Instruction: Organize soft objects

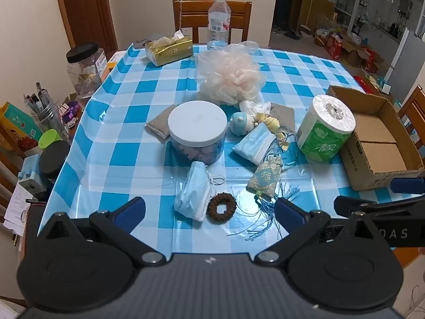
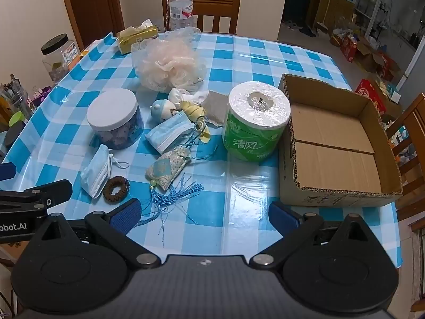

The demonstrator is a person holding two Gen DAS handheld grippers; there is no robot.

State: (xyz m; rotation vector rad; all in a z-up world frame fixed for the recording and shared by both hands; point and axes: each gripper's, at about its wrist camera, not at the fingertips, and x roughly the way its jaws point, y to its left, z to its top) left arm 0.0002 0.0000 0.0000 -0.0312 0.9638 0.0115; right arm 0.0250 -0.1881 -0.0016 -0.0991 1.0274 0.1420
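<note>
Blue checked tabletop (image 2: 239, 53) holds soft things mid-table: crumpled blue face mask (image 1: 194, 194), brown fuzzy hair ring (image 1: 221, 207), tasselled cloth pouch (image 2: 166, 168). Open brown cardboard box (image 2: 337, 138) sits at its right edge. Left gripper (image 1: 209, 211) and right gripper (image 2: 204, 214) gape wide, holding nothing. Best pinch one soft thing gently, then lower it into the box.

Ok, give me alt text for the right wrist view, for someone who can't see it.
The open right gripper hovers low over a blue checked table, holding nothing. An empty cardboard box sits ahead on the right beside a green toilet roll; left lie face masks, a tasselled sachet, a brown scrunchie and a bath pouf.
</note>
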